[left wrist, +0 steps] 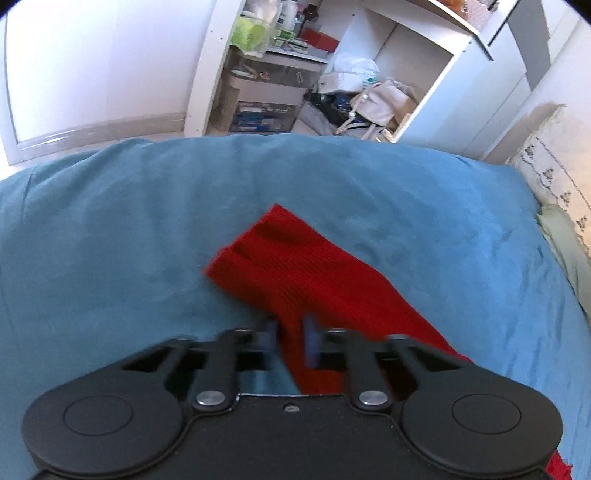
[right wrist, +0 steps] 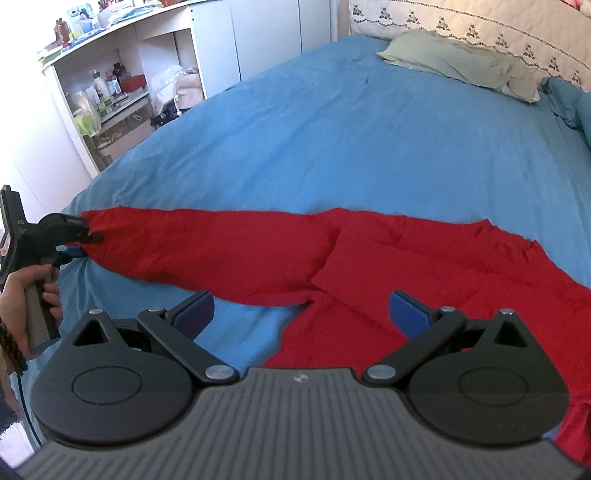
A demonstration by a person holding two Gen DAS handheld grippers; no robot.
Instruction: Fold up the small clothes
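A red knit garment (right wrist: 406,258) lies spread on the blue bed cover (right wrist: 351,129), one long sleeve stretched to the left. In the left wrist view the sleeve's cuff end (left wrist: 280,254) lies ahead of my left gripper (left wrist: 291,343), whose blue fingers are nearly together with the red sleeve between them. That gripper also shows in the right wrist view (right wrist: 79,242), at the sleeve's far end. My right gripper (right wrist: 301,314) is open and empty, just above the garment near the armpit.
A pale green pillow (right wrist: 461,62) and a quilted headboard (right wrist: 480,26) lie at the far end of the bed. White shelves with bottles and boxes (right wrist: 107,88) stand past the bed's left edge, also in the left wrist view (left wrist: 280,55).
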